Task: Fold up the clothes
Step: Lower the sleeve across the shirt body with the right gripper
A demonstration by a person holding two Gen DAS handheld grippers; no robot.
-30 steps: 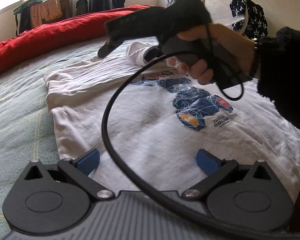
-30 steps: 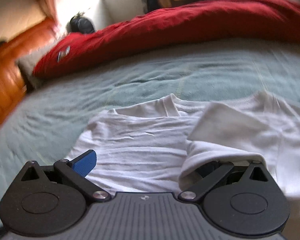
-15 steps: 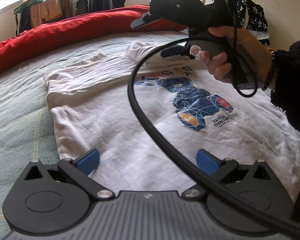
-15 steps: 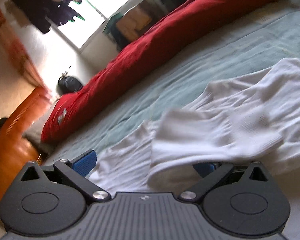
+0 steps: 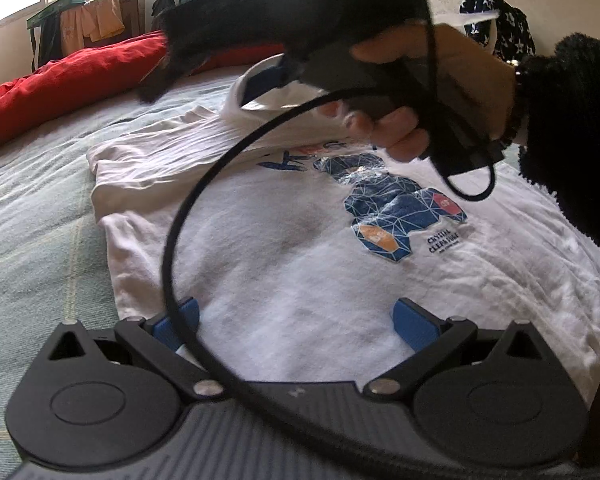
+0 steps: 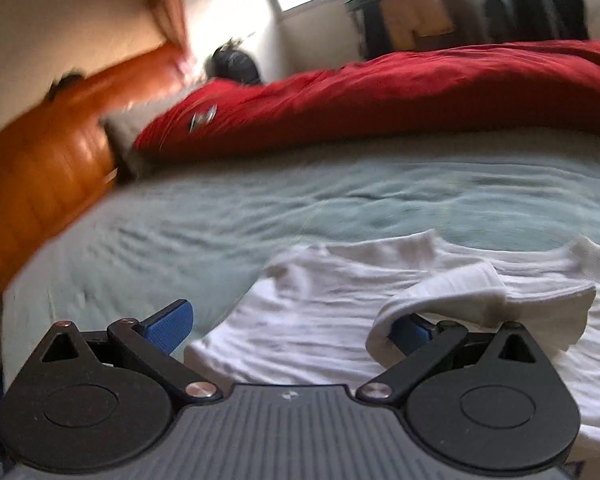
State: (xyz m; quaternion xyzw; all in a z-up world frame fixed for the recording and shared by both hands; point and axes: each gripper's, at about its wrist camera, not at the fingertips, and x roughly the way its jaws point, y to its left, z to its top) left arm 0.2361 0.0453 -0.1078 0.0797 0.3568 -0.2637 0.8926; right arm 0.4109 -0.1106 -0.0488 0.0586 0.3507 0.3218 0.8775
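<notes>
Right gripper (image 6: 288, 326), jaws spread, sleeve (image 6: 484, 300) draped over one finger, lower right of its view; left gripper (image 5: 296, 320) open, empty, at the shirt (image 5: 300, 240) hem.

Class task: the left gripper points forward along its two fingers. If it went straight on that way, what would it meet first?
Most likely the white T-shirt between the fingers of the left gripper; depth is unclear, so the black cable looping across might come first.

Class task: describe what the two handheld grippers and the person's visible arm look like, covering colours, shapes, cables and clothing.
Each gripper, left gripper and right gripper, has a grey ribbed body, black round-ended linkages with silver pivots, and blue pads. A black cable loops from the right one. The sleeve is black and fluffy.
</notes>
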